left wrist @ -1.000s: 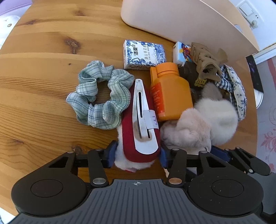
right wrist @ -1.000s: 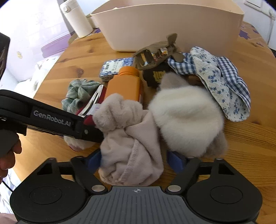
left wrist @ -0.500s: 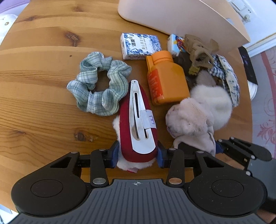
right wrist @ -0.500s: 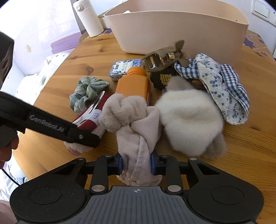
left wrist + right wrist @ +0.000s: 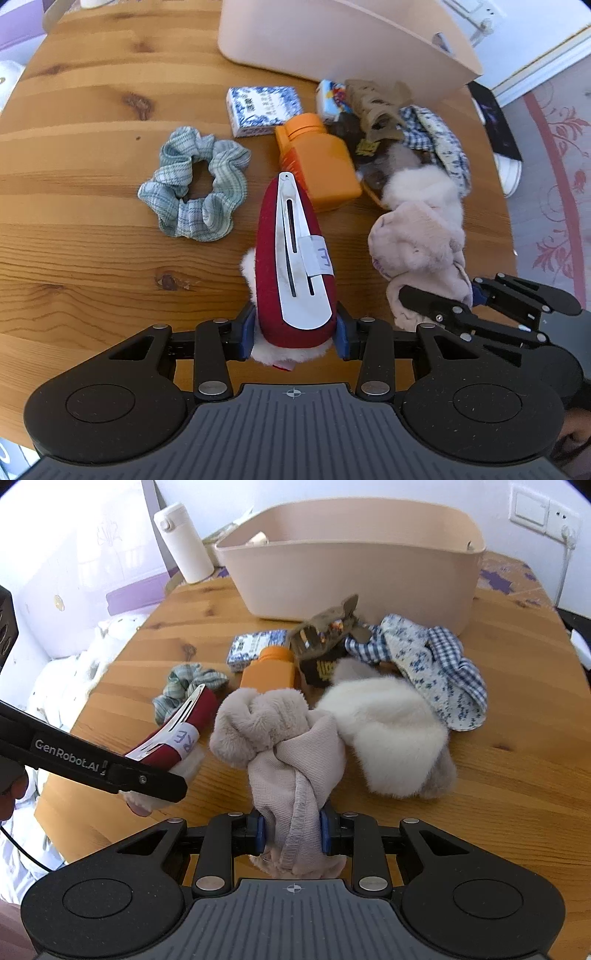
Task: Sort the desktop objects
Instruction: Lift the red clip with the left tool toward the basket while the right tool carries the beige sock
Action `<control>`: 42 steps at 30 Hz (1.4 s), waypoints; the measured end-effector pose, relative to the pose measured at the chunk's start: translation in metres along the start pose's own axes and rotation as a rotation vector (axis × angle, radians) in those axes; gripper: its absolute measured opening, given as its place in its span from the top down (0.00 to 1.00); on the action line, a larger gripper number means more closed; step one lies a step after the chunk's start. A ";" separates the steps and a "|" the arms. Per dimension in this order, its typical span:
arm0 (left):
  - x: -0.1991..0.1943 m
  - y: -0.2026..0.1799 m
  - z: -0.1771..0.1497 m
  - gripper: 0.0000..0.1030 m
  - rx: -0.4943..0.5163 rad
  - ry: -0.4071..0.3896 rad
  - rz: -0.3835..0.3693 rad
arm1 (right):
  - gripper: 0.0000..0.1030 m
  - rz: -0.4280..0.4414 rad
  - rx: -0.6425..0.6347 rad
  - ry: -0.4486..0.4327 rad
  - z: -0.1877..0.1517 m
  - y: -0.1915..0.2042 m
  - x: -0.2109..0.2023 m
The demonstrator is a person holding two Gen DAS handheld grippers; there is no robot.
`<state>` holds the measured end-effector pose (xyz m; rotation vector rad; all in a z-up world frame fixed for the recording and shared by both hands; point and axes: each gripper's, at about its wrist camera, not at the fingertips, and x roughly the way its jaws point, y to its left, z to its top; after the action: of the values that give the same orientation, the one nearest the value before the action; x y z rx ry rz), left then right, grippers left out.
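Lifting in hand: both grippers carry a piece off the wooden table [image 5: 92, 206], which I judge to be the pick-up half of a sort into the beige basket [image 5: 354, 576].
Left gripper [image 5: 294, 330]: clenched on the wide end of the red hair clip [image 5: 295, 254], its metal face upward and its tip pointing toward the orange bottle [image 5: 317, 162].
Right gripper [image 5: 291, 830]: clamped on the cloth end of the grey plush scrunchie [image 5: 273, 738], the furry bulk hanging forward of the pads.
Next move: probably carry both forward and over the basket rim, then release; each needs enough height to clear that wall.
Snag risk: the plush scrunchie lies against the white fluffy piece [image 5: 391, 734]; it may drag along.
Crowding: the two grippers sit near each other, the left one's finger just beside the scrunchie in the right view.
Open room: bare wood to the left of the green plaid scrunchie [image 5: 195, 188]; the clutter fills the strip before the basket.
Edges: the table's curved rim is close on the right, past the blue floral scrunchie [image 5: 436, 672].
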<state>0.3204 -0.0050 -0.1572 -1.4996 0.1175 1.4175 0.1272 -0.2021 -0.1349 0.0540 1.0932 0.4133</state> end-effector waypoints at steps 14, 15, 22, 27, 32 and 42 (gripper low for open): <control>-0.046 -0.004 -0.001 0.60 0.008 -0.090 -0.018 | 0.76 -0.026 0.000 -0.111 0.014 -0.007 -0.049; -0.048 -0.004 0.001 0.60 0.008 -0.097 -0.018 | 0.76 -0.029 -0.001 -0.116 0.015 -0.008 -0.051; -0.063 -0.007 0.015 0.60 0.004 -0.154 -0.018 | 0.76 -0.041 0.005 -0.161 0.024 -0.015 -0.064; -0.070 -0.016 0.026 0.60 0.027 -0.192 -0.009 | 0.76 -0.058 0.017 -0.198 0.034 -0.025 -0.071; -0.078 -0.025 0.042 0.60 0.059 -0.229 0.001 | 0.76 -0.082 0.019 -0.228 0.048 -0.036 -0.077; -0.085 -0.039 0.073 0.60 0.081 -0.286 0.026 | 0.76 -0.107 0.056 -0.280 0.069 -0.061 -0.081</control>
<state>0.2707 0.0184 -0.0514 -1.2202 0.0174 1.6133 0.1742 -0.2757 -0.0487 0.0991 0.8272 0.2696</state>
